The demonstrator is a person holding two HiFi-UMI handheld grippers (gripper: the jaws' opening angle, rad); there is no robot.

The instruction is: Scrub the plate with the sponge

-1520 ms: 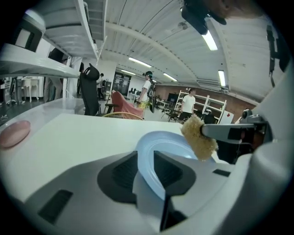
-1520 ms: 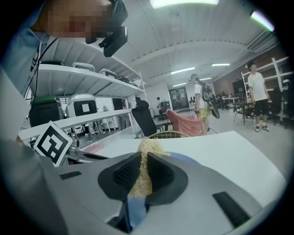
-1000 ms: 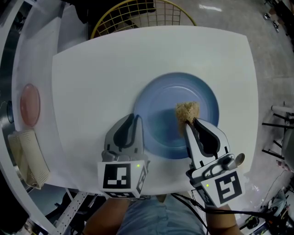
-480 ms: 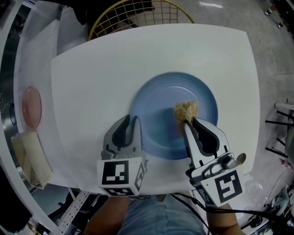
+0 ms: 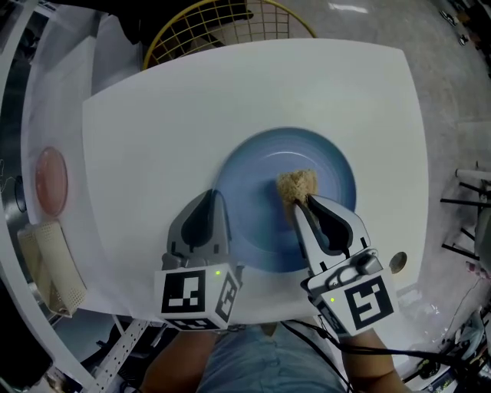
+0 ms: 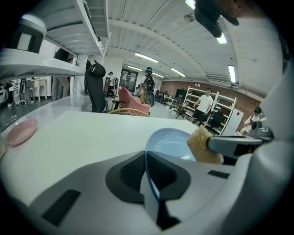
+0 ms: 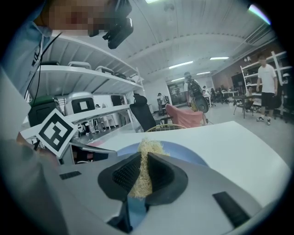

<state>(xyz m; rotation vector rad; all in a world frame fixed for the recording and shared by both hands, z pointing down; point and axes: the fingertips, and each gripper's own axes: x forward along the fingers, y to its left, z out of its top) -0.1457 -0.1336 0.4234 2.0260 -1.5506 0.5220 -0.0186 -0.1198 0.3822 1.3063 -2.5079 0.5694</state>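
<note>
A round blue plate (image 5: 326, 170) lies in the middle of the white table (image 5: 153, 138). My left gripper (image 5: 215, 198) is shut on the plate's near-left rim, which runs between its jaws in the left gripper view (image 6: 148, 158). My right gripper (image 5: 295, 201) is shut on a tan fibrous sponge (image 5: 295, 185) that rests on the plate's inner surface. In the right gripper view the sponge (image 7: 146, 156) is pinched between the dark pads, with the plate (image 7: 183, 153) behind it. From the left gripper view the sponge (image 6: 201, 146) shows at the right over the plate (image 6: 170, 143).
A pink disc (image 5: 51, 180) lies on the white side surface at the far left, with a pale mesh-textured object (image 5: 50, 269) below it. A yellow wire basket (image 5: 226, 23) stands beyond the table's far edge. People and shelving show in the distance.
My right gripper has slid the sponge leftward across the plate, towards its middle. The left gripper keeps its hold on the rim.
</note>
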